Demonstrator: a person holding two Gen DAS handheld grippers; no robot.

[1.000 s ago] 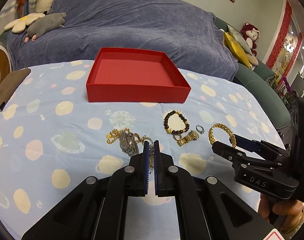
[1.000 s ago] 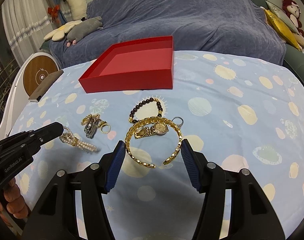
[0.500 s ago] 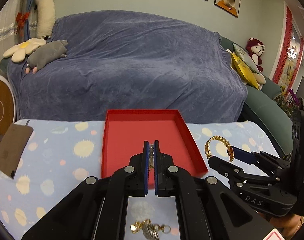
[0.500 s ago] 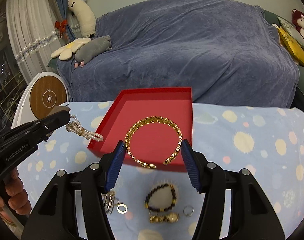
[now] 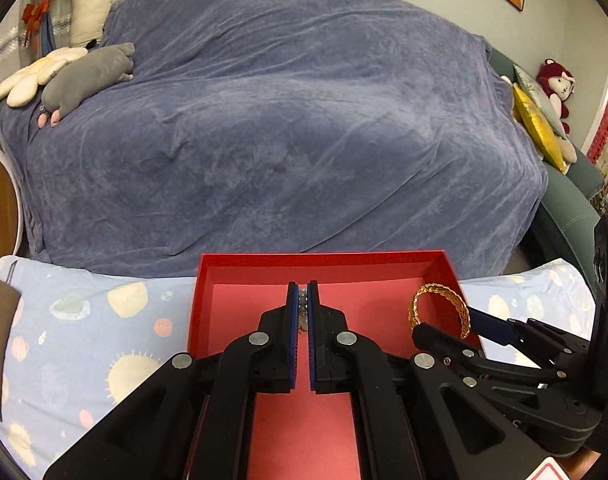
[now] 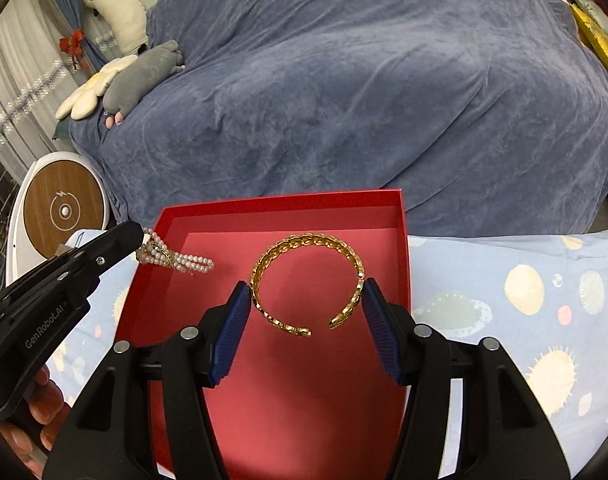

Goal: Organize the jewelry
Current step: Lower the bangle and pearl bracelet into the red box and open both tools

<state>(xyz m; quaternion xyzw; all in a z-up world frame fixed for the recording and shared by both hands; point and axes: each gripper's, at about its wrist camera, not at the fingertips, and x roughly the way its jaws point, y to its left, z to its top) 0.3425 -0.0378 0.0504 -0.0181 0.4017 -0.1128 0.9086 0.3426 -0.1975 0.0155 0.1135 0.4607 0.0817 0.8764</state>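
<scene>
An open red box stands on the spotted blue tablecloth; it also shows in the right wrist view. My left gripper is shut on a pearl bracelet, held above the box's left side. Only a few beads show between its pads. My right gripper is shut on an open gold chain bangle, held over the box's floor. The bangle also shows in the left wrist view, above the box's right part.
A sofa under a blue-grey cover rises right behind the table. Plush toys lie on its left end, cushions and a red toy on its right. A round white and wood device stands at the left.
Both grippers have lifted their bracelets off the cloth and carried them forward over the red box. The other jewelry on the cloth has dropped out of view.
</scene>
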